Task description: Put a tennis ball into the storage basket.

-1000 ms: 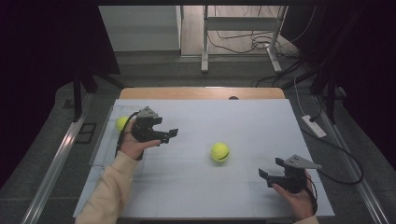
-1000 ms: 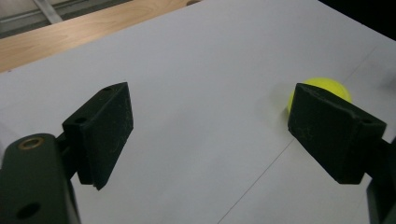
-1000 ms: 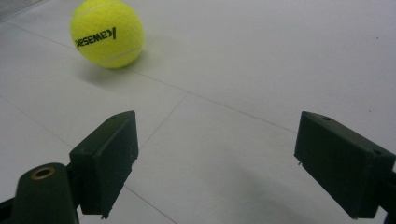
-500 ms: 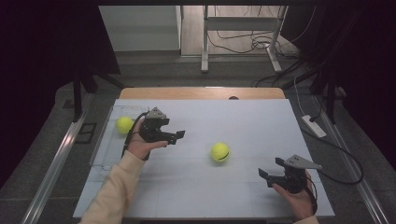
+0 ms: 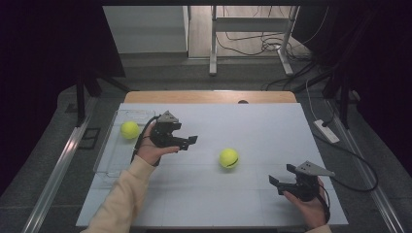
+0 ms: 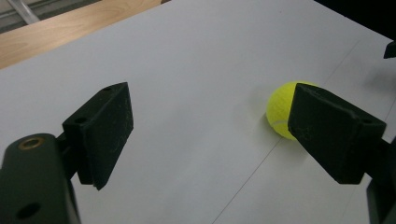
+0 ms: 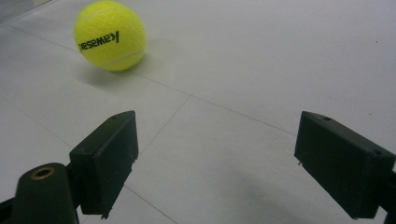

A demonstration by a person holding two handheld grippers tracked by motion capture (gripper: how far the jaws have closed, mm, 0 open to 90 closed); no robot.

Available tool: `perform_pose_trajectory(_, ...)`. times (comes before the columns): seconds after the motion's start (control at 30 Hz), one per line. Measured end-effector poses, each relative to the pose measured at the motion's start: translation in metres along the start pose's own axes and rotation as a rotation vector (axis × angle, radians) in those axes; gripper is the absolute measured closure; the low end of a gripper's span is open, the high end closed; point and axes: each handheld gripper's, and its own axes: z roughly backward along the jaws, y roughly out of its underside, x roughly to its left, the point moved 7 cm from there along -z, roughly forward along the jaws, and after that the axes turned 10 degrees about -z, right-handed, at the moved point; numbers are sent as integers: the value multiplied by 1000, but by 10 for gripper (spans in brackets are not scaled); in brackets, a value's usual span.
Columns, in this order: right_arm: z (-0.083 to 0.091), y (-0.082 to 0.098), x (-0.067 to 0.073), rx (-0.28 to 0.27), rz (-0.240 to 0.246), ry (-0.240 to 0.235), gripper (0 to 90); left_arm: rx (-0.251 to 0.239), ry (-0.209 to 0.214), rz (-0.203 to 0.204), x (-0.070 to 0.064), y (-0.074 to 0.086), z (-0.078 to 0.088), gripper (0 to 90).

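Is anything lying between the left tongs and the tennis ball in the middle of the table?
Nothing visible does. Only bare white table lies between the open left tongs and the middle tennis ball. The other tennis ball sits behind them in the clear tray.

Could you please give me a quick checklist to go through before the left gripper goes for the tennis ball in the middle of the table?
1. Left gripper empty, jaws wide apart: ok.
2. Yellow felt tennis ball at mid-table lies free on the white table top, nothing touching it: ok.
3. Ball lined up between the left jaws: not ok; in the left gripper view it sits partly behind one jaw, off to one side.
4. Right gripper out of the way, open and apart from the ball: ok.
5. Clear plastic tray at the table's left edge has room beside the second yellow tennis ball in it: ok.
6. Jaw pad condition: cannot tell.
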Motion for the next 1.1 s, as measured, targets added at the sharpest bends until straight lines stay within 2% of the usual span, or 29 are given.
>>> perform_pose_trajectory(0.47,-1,0,0,1,3,1,135,11,39,-29,-18,-11,-19,151)
perform_pose_trajectory(1.1,0,0,-1,0,3,1,135,50,81,-55,-34,-14,-42,148)
